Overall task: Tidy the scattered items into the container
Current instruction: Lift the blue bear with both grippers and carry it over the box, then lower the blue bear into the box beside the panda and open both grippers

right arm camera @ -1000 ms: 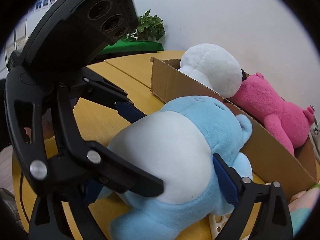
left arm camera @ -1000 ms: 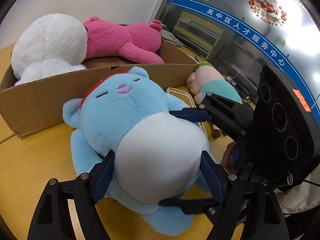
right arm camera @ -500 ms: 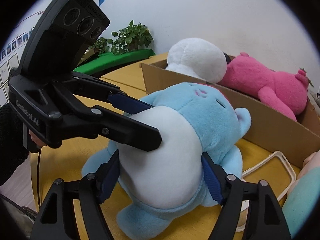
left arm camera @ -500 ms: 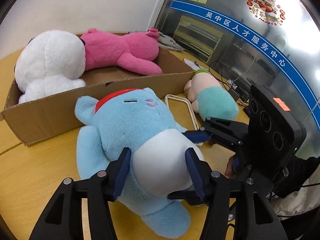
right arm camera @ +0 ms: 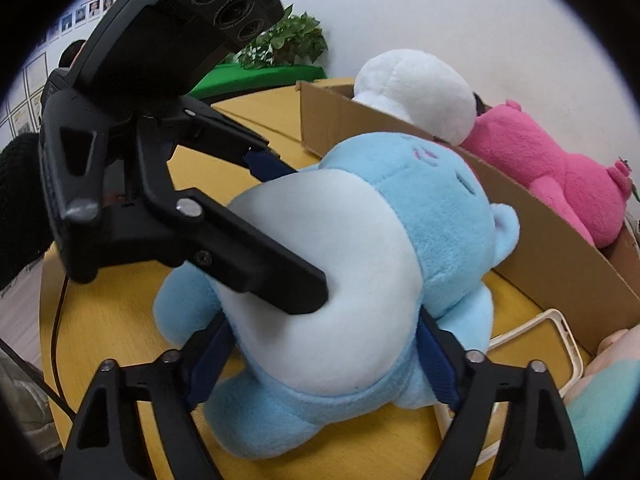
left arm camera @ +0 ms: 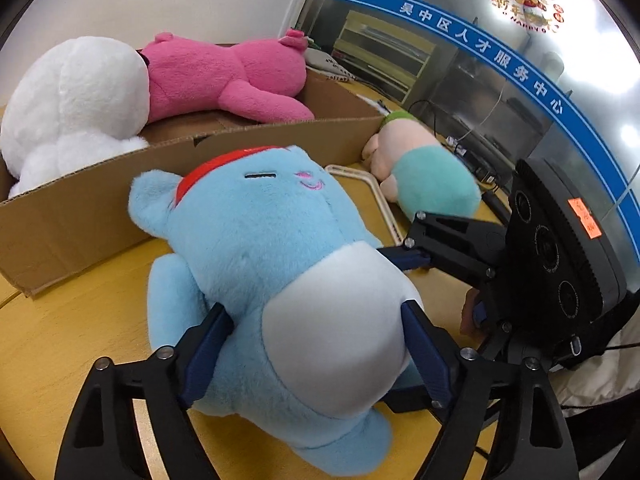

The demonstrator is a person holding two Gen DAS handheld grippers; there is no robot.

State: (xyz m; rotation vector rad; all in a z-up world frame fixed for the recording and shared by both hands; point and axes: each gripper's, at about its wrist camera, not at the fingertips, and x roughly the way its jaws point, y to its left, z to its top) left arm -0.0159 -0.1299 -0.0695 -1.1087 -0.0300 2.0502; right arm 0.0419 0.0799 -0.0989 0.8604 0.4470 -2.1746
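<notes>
A blue plush toy (left arm camera: 260, 240) with a white belly and red headband is on the yellow table just in front of the cardboard box (left arm camera: 80, 208). My left gripper (left arm camera: 316, 332) is shut on its belly from one side, and my right gripper (right arm camera: 320, 344) is shut on the same belly (right arm camera: 320, 280) from the other side. The box (right arm camera: 560, 248) holds a white plush (left arm camera: 72, 100) and a pink plush (left arm camera: 224, 72). The right gripper also shows in the left wrist view (left arm camera: 404, 256).
A peach and teal plush (left arm camera: 424, 172) lies on the table right of the box, next to a cream phone case (left arm camera: 380, 208). A green plant (right arm camera: 288, 40) stands at the far table edge. A glass wall is behind.
Both grippers stay clamped on the blue plush. The plush has shifted closer to the box front wall and looms larger than half a second ago.
</notes>
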